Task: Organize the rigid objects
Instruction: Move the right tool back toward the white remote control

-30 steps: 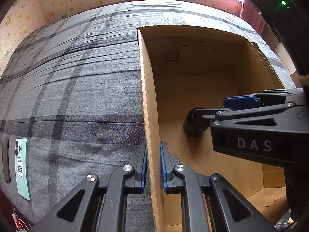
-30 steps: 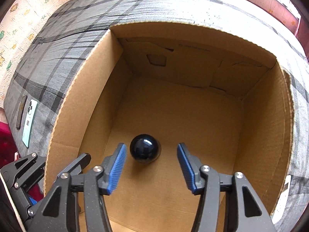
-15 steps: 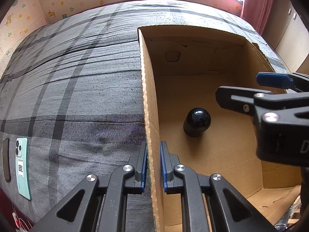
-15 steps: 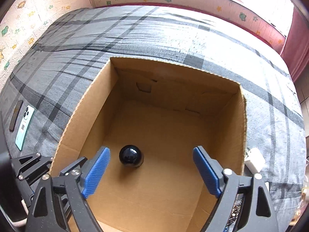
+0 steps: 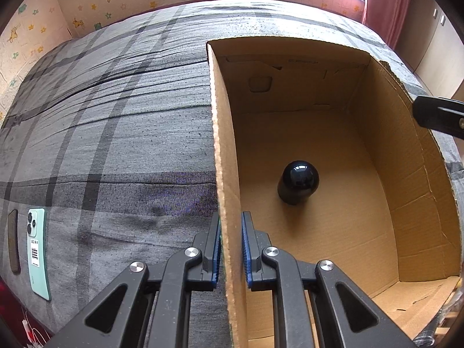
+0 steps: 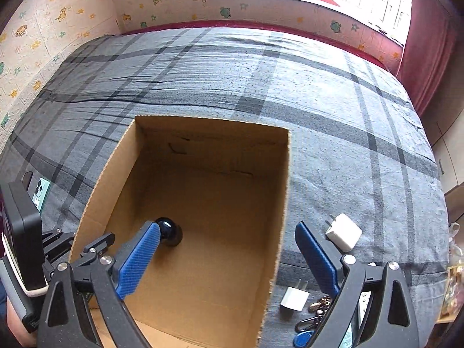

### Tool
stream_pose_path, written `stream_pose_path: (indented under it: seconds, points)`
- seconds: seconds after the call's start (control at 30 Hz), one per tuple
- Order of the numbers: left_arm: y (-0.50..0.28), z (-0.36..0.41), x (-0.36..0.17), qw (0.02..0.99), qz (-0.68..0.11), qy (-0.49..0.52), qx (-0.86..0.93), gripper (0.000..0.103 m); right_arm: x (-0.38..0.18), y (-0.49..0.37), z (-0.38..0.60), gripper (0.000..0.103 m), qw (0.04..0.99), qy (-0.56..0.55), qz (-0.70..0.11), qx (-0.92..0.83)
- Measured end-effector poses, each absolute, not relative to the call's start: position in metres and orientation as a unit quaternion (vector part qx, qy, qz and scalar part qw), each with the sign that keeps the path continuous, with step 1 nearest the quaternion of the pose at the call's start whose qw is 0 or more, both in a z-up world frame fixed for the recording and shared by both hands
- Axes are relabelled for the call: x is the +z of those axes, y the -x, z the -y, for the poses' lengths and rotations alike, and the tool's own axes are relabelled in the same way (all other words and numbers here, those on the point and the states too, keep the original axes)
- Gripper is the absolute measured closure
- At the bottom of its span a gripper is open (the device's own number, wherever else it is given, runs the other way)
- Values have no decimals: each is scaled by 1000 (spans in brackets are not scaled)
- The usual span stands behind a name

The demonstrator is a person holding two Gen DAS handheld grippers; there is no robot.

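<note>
Right gripper (image 6: 226, 256), jaws just opened wide and empty, hangs above the glossy dark knob-like piece (image 6: 169, 231): rigid, likely slippery, best gripped across its base. Left gripper (image 5: 230, 249) clamps the cardboard box's wall (image 5: 224, 150).

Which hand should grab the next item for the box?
Right. Its tongs are open and empty, with the white charger just beside them outside the cardboard box. The left tongs are shut on the box wall.

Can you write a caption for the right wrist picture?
Open right gripper above cardboard box holding a black ball-topped object.
</note>
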State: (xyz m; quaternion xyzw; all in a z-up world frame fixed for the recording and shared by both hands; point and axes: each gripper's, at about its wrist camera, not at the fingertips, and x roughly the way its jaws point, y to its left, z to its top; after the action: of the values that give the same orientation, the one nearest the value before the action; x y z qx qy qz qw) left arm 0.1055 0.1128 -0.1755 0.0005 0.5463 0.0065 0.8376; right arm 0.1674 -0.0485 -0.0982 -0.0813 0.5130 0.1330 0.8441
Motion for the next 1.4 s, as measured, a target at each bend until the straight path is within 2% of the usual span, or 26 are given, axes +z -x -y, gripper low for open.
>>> stream_pose_path:
  seconds: [0.3,0.6,1.03,1.4]
  points:
    - [-106,-110,-175,837,-547,-7,8,89,-80,-169,119,6,851,61,-512,100]
    - [-106,-110,-175,837,-547,-7,7,89,-86,-163,198,6,845,66,-528,56]
    - [-107,-109,-176,836,-549,-13,10,89,-151,-165,276,6,814,61,-578,13]
    - [-107,-109,-177,835,-550,-16,13,89,-209,-159,302,6,783,65,-619,12]
